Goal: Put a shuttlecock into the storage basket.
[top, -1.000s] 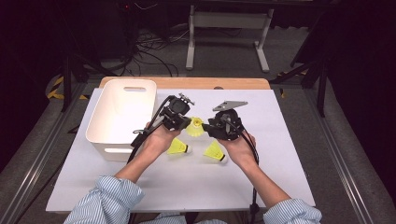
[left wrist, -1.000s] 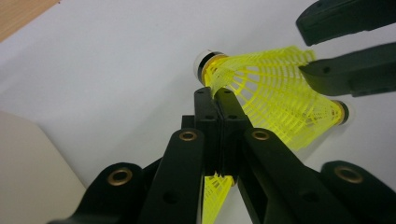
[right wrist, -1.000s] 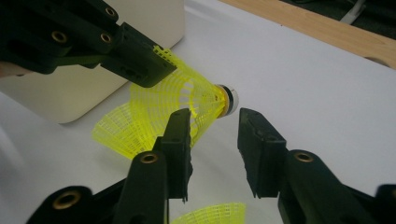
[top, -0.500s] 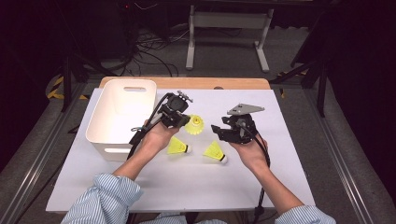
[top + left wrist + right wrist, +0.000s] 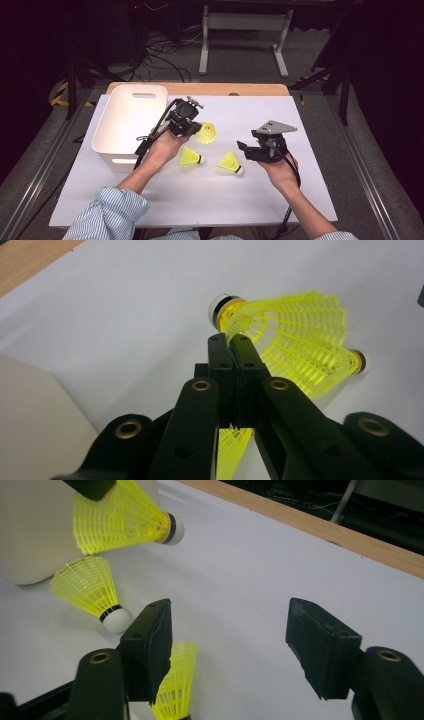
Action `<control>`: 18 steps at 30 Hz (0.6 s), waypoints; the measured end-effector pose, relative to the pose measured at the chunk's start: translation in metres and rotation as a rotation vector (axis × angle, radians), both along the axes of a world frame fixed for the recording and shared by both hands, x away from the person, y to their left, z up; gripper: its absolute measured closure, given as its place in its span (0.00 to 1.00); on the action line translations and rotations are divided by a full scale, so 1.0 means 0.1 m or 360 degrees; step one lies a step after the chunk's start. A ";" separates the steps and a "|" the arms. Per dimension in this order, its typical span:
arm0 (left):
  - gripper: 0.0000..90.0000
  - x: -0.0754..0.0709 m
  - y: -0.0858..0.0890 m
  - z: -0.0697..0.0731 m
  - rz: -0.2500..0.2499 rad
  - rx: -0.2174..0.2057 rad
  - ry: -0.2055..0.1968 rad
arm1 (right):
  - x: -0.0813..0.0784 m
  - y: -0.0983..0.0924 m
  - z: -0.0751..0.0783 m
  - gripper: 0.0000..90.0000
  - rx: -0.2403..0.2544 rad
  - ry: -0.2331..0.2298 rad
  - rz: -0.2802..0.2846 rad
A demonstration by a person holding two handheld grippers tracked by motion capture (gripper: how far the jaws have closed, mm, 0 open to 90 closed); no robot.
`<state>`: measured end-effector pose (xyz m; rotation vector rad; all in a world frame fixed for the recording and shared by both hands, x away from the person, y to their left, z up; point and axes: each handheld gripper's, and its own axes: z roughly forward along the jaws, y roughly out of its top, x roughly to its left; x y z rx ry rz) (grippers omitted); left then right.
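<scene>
My left gripper [image 5: 196, 128] hovers beside the white bin, shut on the mesh skirt of a yellow shuttlecock [image 5: 206, 133]. In the left gripper view the jaws [image 5: 231, 342] pinch that skirt just behind its white cork [image 5: 218, 303]. Two more yellow shuttlecocks lie on the white table: one [image 5: 190, 157] below my left hand, one [image 5: 230, 162] just left of my right gripper [image 5: 246, 150]. The right gripper [image 5: 230, 625] has just been opening and holds nothing between its jaws; a shuttlecock skirt [image 5: 175, 685] lies under its left finger [image 5: 150, 640].
The white bin [image 5: 129, 102] with a handle slot stands at the table's left. A wooden strip [image 5: 200, 88] runs along the far edge of the white sheet. In the right gripper view the held shuttlecock [image 5: 125, 515] and the other lying one [image 5: 90, 592] sit before the bin [image 5: 30, 530].
My right gripper has moved right and slightly toward me, away from the shuttlecocks, and its jaws have widened. The left gripper stays put with its shuttlecock.
</scene>
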<state>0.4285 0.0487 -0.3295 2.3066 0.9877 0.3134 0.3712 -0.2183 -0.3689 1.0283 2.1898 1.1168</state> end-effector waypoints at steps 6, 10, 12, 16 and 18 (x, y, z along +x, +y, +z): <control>0.99 -0.01 0.08 0.04 0.0015 -0.0026 -0.0007 | -0.07 -0.10 -0.06 0.36 0.0036 -0.0017 -0.0026; 0.99 -0.03 0.12 0.07 0.0020 -0.0037 -0.0009 | -0.12 -0.17 -0.09 0.33 0.0058 -0.0034 -0.0041; 0.99 -0.04 0.15 0.08 0.0021 -0.0041 -0.0010 | -0.15 -0.19 -0.12 0.32 0.0068 -0.0037 -0.0047; 0.99 -0.06 0.19 0.11 0.0027 -0.0055 -0.0016 | -0.20 -0.22 -0.17 0.31 0.0067 -0.0039 -0.0057; 0.99 -0.06 0.22 0.12 0.0029 -0.0057 -0.0017 | -0.22 -0.25 -0.18 0.30 0.0070 -0.0045 -0.0064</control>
